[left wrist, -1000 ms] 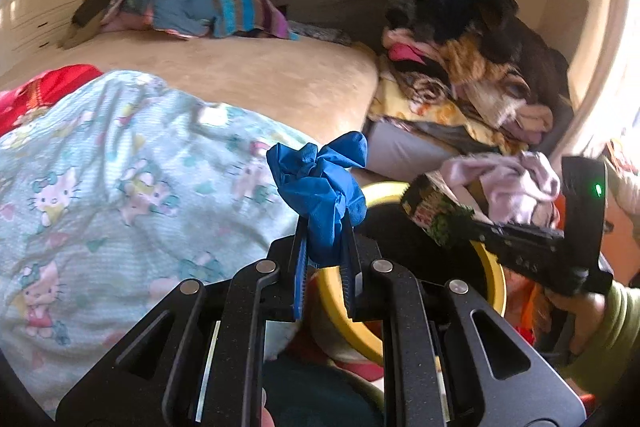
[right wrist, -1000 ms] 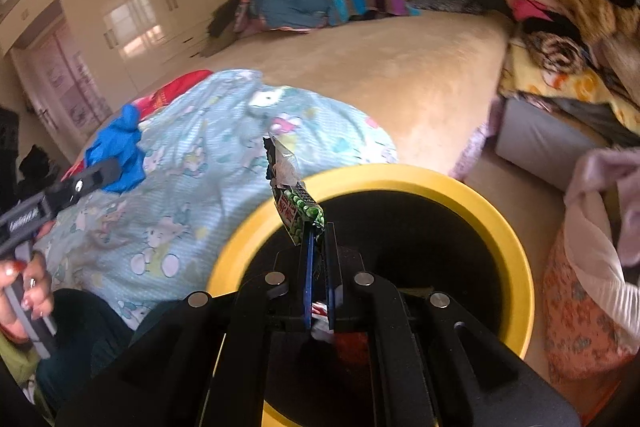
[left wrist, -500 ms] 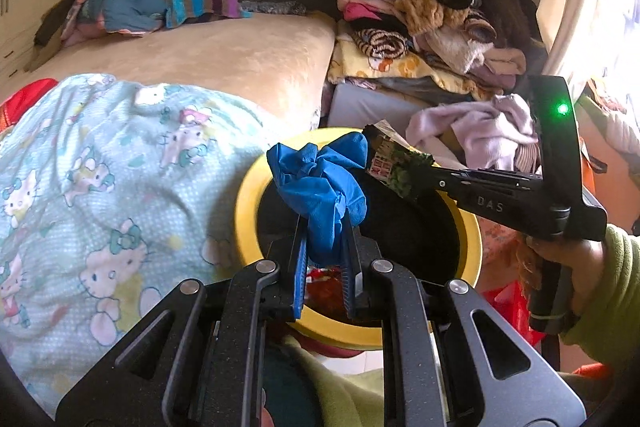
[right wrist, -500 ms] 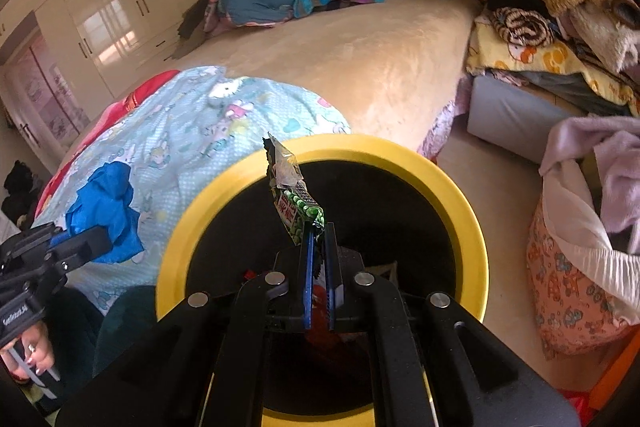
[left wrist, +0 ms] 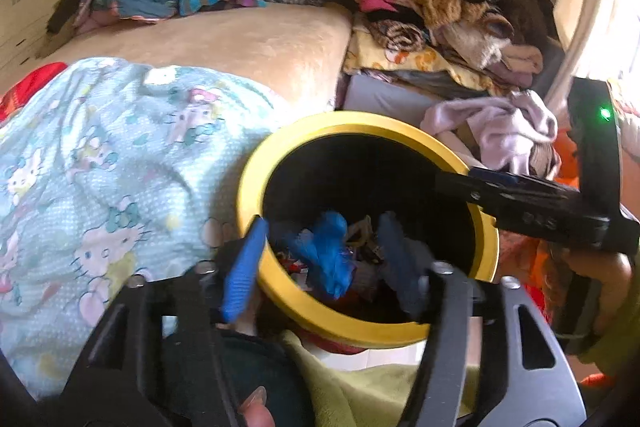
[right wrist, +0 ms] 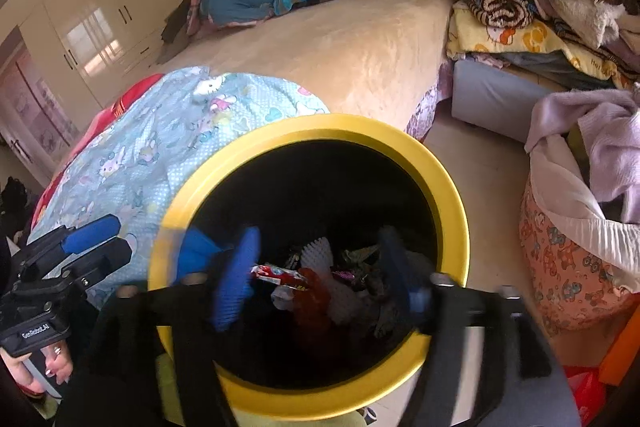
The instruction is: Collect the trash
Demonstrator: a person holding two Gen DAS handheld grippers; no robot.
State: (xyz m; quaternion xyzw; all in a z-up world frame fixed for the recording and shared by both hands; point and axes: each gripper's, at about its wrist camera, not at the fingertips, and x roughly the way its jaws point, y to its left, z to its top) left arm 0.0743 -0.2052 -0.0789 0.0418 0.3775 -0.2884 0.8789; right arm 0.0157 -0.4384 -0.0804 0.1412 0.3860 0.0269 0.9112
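Note:
A yellow-rimmed black bin (left wrist: 352,121) (right wrist: 320,129) stands beside the bed, under both grippers. My left gripper (left wrist: 320,267) hangs over its near rim with jaws opening. A crumpled blue piece of trash (left wrist: 330,259) is loose between the fingers, dropping into the bin without touching the pads. My right gripper (right wrist: 316,275) is above the bin mouth, jaws opening and nothing held. Below it lie a red-and-white wrapper (right wrist: 280,273), a white foam net (right wrist: 320,251) and a greenish wrapper (right wrist: 358,253). The left gripper (right wrist: 102,245) shows at the bin's left, the right gripper (left wrist: 456,181) at its far right rim.
A cartoon-print blanket (left wrist: 100,155) covers the bed left of the bin, with a beige mattress (right wrist: 340,43) behind. Heaped clothes (left wrist: 440,7) sit on a grey box (right wrist: 488,95). A patterned laundry bag (right wrist: 572,259) stands right of the bin. Wardrobes (right wrist: 100,7) line the far wall.
Both grippers went from shut to open over the bin. The blue trash left the left fingers and the green wrapper left the right fingers. Both grippers sank closer to the bin.

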